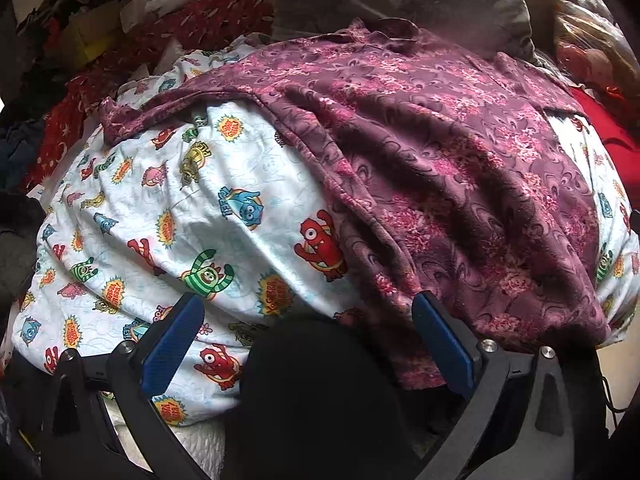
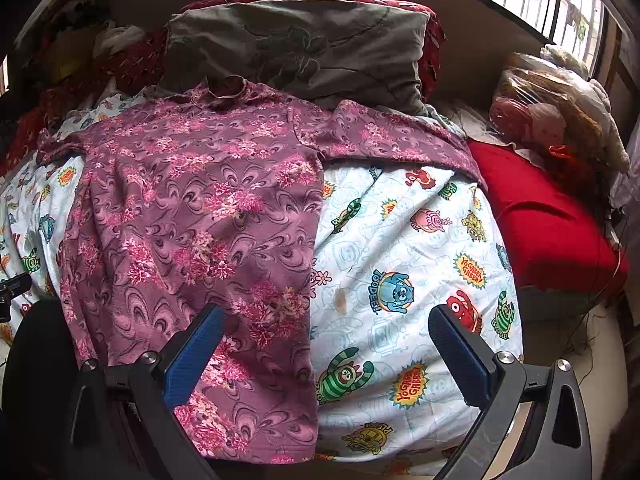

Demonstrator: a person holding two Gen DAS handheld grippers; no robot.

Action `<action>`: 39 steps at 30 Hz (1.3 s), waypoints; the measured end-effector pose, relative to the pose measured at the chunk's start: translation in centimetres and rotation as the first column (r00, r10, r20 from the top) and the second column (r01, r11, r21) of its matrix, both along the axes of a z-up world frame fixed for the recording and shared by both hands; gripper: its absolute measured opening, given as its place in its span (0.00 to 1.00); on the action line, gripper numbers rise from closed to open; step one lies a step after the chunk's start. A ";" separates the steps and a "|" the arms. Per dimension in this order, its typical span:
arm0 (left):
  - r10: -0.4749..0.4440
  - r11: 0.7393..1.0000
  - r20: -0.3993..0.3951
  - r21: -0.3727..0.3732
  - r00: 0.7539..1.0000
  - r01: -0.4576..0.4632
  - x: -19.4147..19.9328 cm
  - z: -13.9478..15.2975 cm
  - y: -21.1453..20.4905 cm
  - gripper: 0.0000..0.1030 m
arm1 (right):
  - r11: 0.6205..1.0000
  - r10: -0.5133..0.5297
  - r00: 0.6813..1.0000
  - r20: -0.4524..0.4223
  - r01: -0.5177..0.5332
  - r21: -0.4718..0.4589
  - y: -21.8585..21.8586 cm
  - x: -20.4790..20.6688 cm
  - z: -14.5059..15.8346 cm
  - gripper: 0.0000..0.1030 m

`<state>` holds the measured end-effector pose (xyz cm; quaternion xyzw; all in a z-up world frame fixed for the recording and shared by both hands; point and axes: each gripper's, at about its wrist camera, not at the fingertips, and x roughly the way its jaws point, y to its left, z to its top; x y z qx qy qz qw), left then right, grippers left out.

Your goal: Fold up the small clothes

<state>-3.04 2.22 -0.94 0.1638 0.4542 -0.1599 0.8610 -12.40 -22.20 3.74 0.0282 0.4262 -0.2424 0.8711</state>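
Observation:
A purple long-sleeved top with pink flowers lies spread flat on a white cartoon-print sheet, collar toward the pillows, hem at the near edge. In the left wrist view the same top drapes over the sheet. My left gripper hangs open above the top's left edge and hem, nothing between its blue pads. Over the top's right hem edge my right gripper is open too, its left pad above the fabric, its right pad above bare sheet.
A grey pillow and red patterned cushions lie at the bed's head. A red blanket and plastic-wrapped bundles sit at the right. Clothes and boxes pile at the far left. A dark rounded shape sits low between the left fingers.

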 end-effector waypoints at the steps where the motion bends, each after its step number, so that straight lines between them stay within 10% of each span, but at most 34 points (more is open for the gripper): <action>1: -0.005 1.000 0.002 -0.006 1.000 0.005 -0.1 0.1 0.0 1.00 | 1.000 -0.001 1.000 -0.003 0.001 0.000 0.0 0.0 0.0 0.99; 39: -0.080 0.995 -0.050 -0.061 0.996 0.077 -1.3 0.5 -1.6 1.00 | 1.000 0.010 1.000 0.016 -0.010 0.017 0.3 -0.5 0.4 0.98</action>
